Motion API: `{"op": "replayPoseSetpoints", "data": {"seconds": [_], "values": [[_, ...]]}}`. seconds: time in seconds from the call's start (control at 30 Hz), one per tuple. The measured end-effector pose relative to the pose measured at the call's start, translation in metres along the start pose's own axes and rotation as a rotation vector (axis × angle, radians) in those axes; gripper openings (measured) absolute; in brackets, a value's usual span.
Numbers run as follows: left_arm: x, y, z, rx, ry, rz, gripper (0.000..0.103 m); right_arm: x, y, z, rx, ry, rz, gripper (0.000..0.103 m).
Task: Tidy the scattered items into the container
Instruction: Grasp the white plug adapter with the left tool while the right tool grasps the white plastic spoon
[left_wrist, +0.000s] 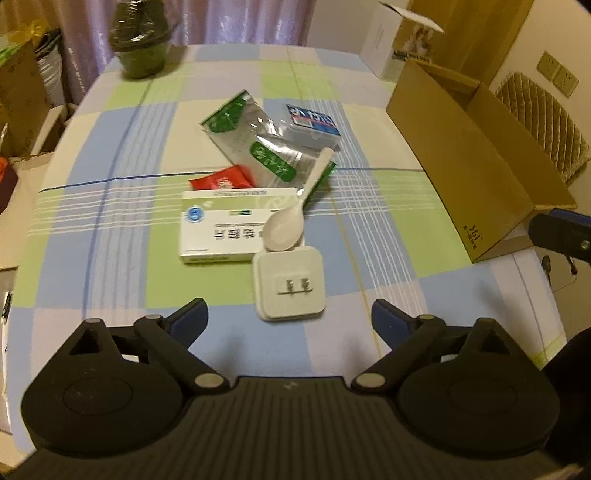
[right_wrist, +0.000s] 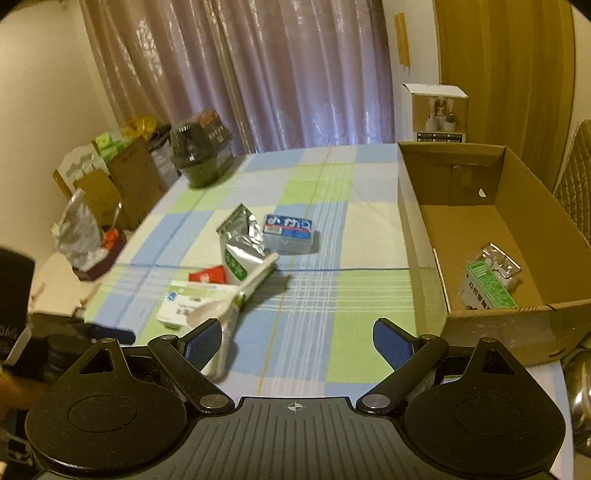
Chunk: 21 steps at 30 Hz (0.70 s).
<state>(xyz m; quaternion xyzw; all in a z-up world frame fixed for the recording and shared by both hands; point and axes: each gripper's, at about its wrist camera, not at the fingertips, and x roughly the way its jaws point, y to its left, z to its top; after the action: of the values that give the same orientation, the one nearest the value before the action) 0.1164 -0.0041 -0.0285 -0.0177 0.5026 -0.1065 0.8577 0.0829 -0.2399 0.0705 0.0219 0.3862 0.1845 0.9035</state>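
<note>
Left gripper (left_wrist: 290, 317) and right gripper (right_wrist: 297, 339) gaped empty; square white plastic wall charger (left_wrist: 289, 283) looked light, rigid, slick: grip flat sides.

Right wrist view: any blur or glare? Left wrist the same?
Right wrist view: white charger by the left pad smeared by motion blur; foil pouch glints; strong barrel distortion. Left wrist view: sharper, spoon and charger crisp, far green jar blurred; warm yellow cast in both.

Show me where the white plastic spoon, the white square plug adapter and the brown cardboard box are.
white plastic spoon (left_wrist: 284, 227), left wrist view, bowl.
white square plug adapter (left_wrist: 290, 284), left wrist view, top face.
brown cardboard box (right_wrist: 476, 225), right wrist view, inner floor.
</note>
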Motion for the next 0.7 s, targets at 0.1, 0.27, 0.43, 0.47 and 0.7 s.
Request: {"op": "replayPoseSetpoints", "data": {"seconds": [0.1, 0.27, 0.43, 0.47, 0.7], "values": [[0.017, -0.008, 0.006, 0.033, 0.013, 0.011, 0.087, 0.009, -0.003, -0.003, -0.007, 0.014, -0.006, 0.094], [0.042, -0.009, 0.011, 0.026, 0.043, 0.02, 0.082, 0.022, -0.007, -0.008, -0.007, 0.038, -0.005, 0.094], [0.063, -0.005, 0.013, 0.014, 0.084, 0.023, 0.077, 0.033, -0.009, -0.011, 0.005, 0.058, -0.001, 0.094], [0.067, -0.005, 0.014, 0.017, 0.089, 0.022, 0.076, 0.035, -0.009, -0.011, 0.006, 0.06, -0.001, 0.094], [0.078, -0.001, 0.015, 0.011, 0.093, 0.01, 0.067, 0.046, -0.005, -0.013, 0.002, 0.08, 0.005, 0.094]]}}
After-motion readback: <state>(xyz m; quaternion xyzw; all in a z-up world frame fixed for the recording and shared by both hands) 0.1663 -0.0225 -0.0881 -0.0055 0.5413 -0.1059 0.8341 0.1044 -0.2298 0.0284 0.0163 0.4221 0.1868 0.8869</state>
